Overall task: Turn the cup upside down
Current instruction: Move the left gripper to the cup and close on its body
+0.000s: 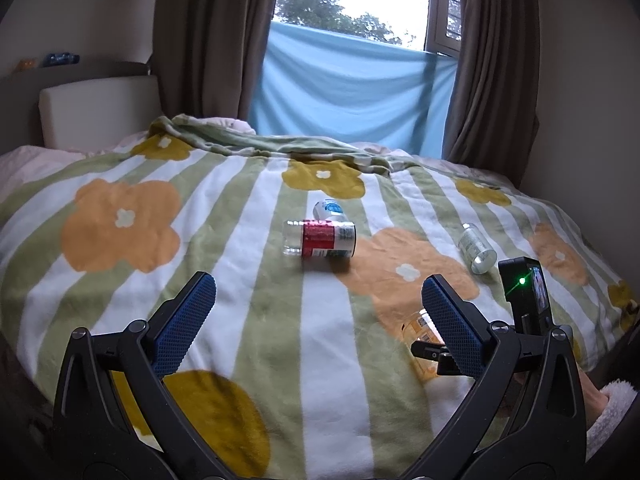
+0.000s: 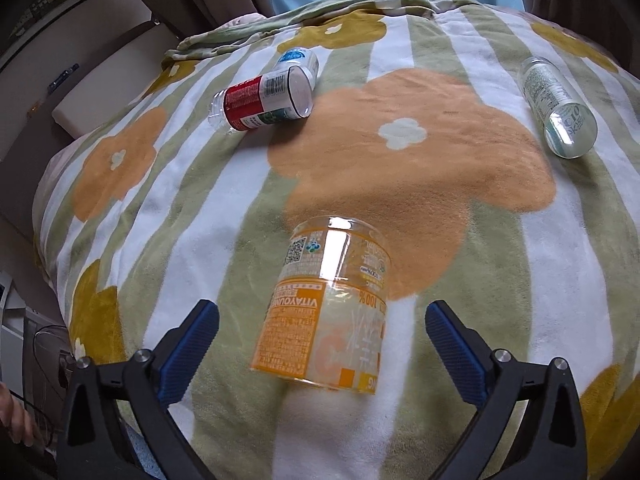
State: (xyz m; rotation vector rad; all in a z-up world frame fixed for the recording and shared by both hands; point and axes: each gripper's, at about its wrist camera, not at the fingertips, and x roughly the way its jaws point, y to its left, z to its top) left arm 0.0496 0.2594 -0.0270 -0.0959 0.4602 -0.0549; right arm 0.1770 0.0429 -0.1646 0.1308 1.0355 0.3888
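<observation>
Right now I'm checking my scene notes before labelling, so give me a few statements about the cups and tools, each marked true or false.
1. The orange-labelled cup lies between the open fingers of the right tool. True.
2. The left tool is shut on a cup. False: it is open and holds nothing.
3. The red-labelled cup lies on its side. True.
4. The clear cup with pale print stands upright. False: it lies on its side on the blanket.
5. The red-labelled cup touches the orange-labelled cup. False: they lie apart.

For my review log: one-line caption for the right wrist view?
Open right gripper poised over orange-labelled cup on flowered blanket.
</observation>
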